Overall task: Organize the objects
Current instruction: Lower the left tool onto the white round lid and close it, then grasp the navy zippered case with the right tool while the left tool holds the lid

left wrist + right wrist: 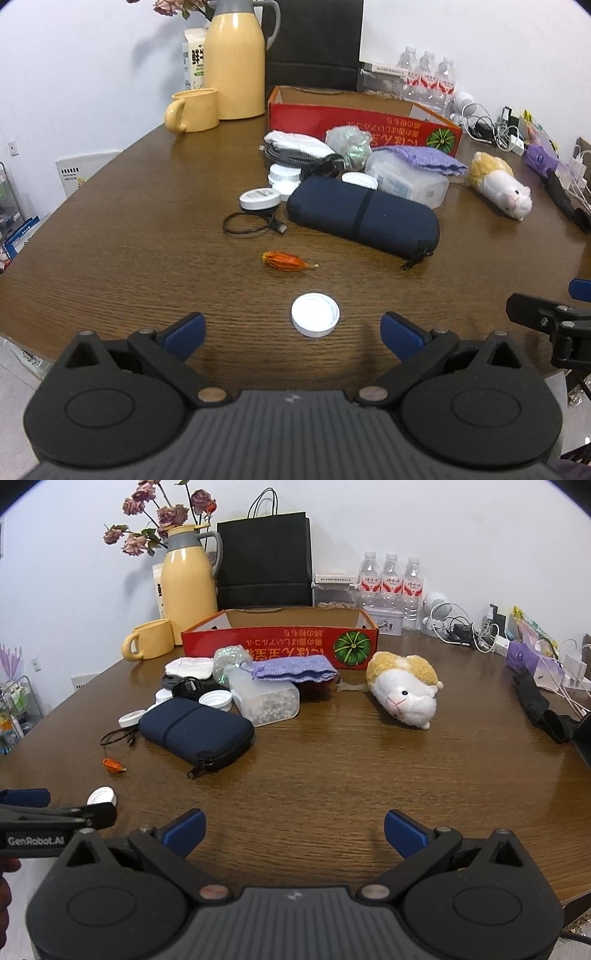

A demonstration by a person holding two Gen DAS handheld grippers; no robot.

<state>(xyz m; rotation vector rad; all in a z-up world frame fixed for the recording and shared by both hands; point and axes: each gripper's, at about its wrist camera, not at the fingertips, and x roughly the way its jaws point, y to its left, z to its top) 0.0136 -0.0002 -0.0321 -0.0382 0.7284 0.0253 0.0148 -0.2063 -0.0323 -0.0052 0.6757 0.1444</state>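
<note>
My left gripper (293,329) is open and empty, with a white bottle cap (315,314) on the table just ahead between its fingers. Beyond it lie an orange wrapper (288,261), a navy zip case (364,215), a black cable loop (251,222) and white lids (259,198). My right gripper (294,832) is open and empty over bare wood. The plush hamster (404,692), a clear bead box (267,699), a purple knit pouch (295,669) and the red cardboard box (280,642) lie ahead of it. The cap also shows in the right wrist view (102,796).
A yellow thermos (234,62) and yellow mug (194,110) stand back left. Water bottles (391,583), a black paper bag (264,559), chargers and cables (465,631) line the back and right. A black strap (539,709) lies at the right edge.
</note>
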